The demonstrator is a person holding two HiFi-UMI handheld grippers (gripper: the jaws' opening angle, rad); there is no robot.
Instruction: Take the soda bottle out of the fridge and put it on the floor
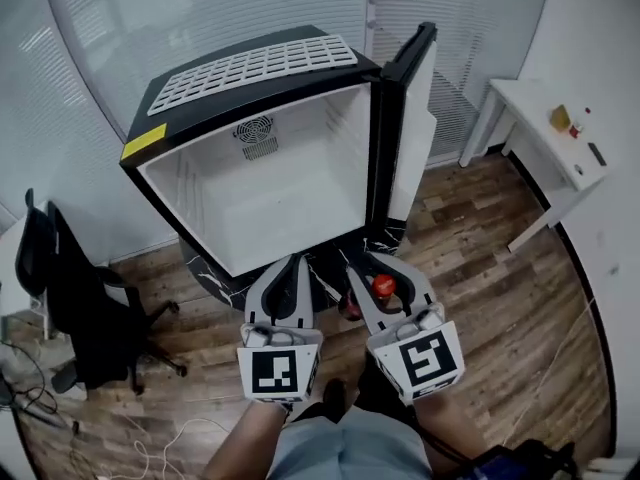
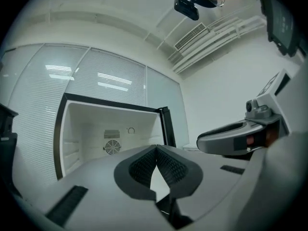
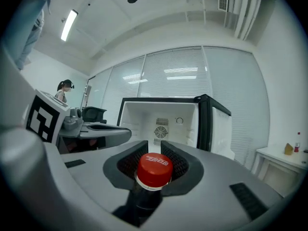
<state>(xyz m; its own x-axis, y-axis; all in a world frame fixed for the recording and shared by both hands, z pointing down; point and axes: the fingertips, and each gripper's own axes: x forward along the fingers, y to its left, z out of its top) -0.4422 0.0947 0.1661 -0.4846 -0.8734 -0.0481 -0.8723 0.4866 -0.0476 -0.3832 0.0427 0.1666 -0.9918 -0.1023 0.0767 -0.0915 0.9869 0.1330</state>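
The small black fridge stands with its door swung open to the right, and its white inside looks empty. A dark soda bottle with a red cap sits between the jaws of my right gripper, just in front of the fridge. In the right gripper view the pads close on the bottle's neck below the cap. Whether the bottle touches the floor is hidden. My left gripper hangs beside it at the left, its tips meeting with nothing between them.
A black office chair stands at the left, with cables on the wood floor near it. A white table with small items is at the right. Blinds and glass walls are behind the fridge. A person is far off.
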